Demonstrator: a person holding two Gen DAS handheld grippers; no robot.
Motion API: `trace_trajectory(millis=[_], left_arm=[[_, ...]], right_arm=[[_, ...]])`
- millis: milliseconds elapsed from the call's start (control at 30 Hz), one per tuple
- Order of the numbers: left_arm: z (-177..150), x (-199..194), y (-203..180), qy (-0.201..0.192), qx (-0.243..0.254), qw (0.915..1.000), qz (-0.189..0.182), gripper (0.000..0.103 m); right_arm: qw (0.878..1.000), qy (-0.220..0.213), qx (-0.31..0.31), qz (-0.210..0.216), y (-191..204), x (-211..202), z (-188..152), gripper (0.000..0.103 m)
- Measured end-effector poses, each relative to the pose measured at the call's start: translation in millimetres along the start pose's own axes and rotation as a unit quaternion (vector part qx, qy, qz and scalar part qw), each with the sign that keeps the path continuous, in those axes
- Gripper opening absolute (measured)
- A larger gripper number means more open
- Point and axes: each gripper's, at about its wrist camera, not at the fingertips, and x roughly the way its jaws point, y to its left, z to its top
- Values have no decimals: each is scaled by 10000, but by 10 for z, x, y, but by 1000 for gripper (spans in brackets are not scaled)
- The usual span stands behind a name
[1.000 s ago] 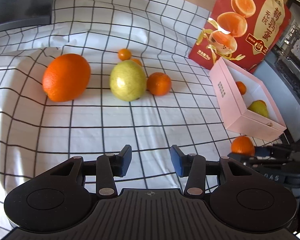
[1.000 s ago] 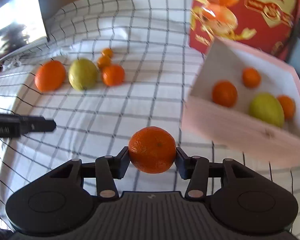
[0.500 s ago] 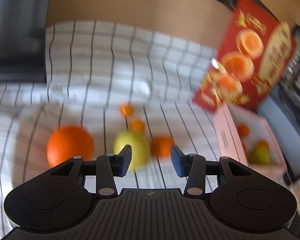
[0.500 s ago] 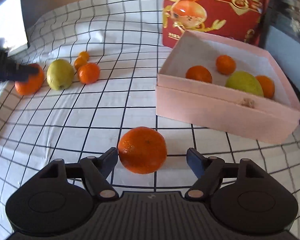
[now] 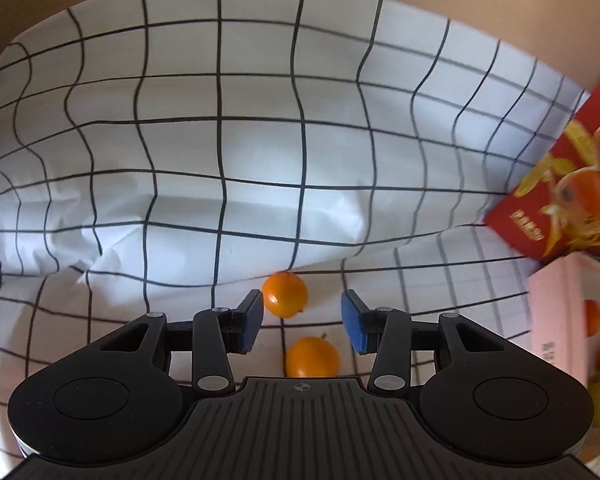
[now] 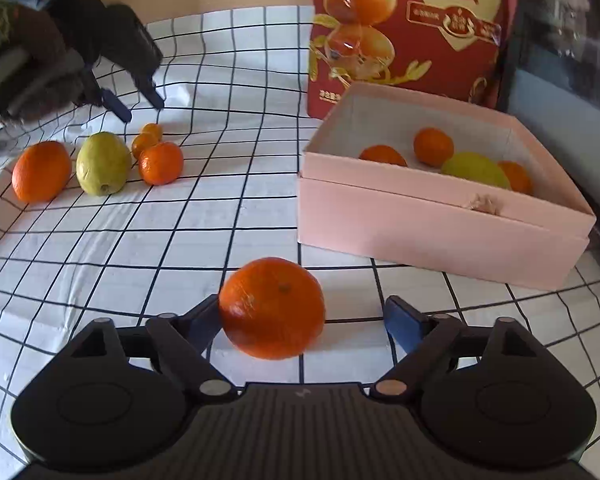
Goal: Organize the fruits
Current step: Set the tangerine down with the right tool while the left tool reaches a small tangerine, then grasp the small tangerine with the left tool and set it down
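A mandarin (image 6: 272,308) rests on the checked cloth between the jaws of my right gripper (image 6: 302,314). Those jaws are opening; the right pad stands well clear of the fruit and the left pad is at its side. The pink box (image 6: 440,236) to the right holds three mandarins and a yellow-green fruit. My left gripper (image 5: 302,320) hangs open over two small kumquats (image 5: 285,294), with nothing gripped. In the right wrist view the left gripper (image 6: 140,106) hovers above the kumquats (image 6: 146,140), next to a mandarin (image 6: 161,162), a yellow-green fruit (image 6: 103,163) and a big orange (image 6: 41,171).
A red printed bag (image 6: 412,28) stands behind the box. The checked cloth (image 5: 260,140) rises in a fold behind the kumquats. A person's sleeve (image 6: 0,28) holds the left gripper. Dark furniture lies past the box on the right.
The right jaws have spread and let go of the mandarin, which now lies on the cloth. The left gripper has travelled to the far fruit group and tilted down over the kumquats.
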Motion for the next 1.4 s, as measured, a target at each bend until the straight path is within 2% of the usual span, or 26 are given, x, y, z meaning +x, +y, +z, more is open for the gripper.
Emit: trace_trajectory(millis=[333, 400, 467, 567, 800, 1033, 1200, 1300, 1400], left_arm=[[-6, 311, 80, 197, 15, 9995, 259, 42], [-11, 321, 106, 155, -44, 9996, 238, 40], [-17, 312, 129, 101, -43, 9997, 207, 34], [-50, 244, 146, -22, 51, 9997, 239, 34], [-213, -215, 131, -510, 85, 9982, -302, 33], [-605, -837, 10, -999, 503, 9893, -942, 33], [-1053, -994, -70, -785, 455, 9856, -1425, 33], [-1416, -1000, -122, -620, 614, 9857, -1443, 33], [-1758, -1006, -151, -578, 771, 9875, -1251, 33]], right_arm=[[10000, 36, -33, 33, 4, 10, 2, 94], [10000, 35, -30, 40, 0, 10, 2, 94], [10000, 39, -31, 42, 1, 11, 3, 95], [10000, 47, -31, 66, 2, 15, 3, 96], [9999, 56, -41, 82, 11, 23, -4, 97], [9999, 61, -50, 89, 24, 35, -9, 98], [9999, 66, -56, 86, 27, 37, -9, 98], [9999, 72, -67, 98, 24, 39, -10, 99], [9999, 86, -82, 109, 33, 48, -11, 100]])
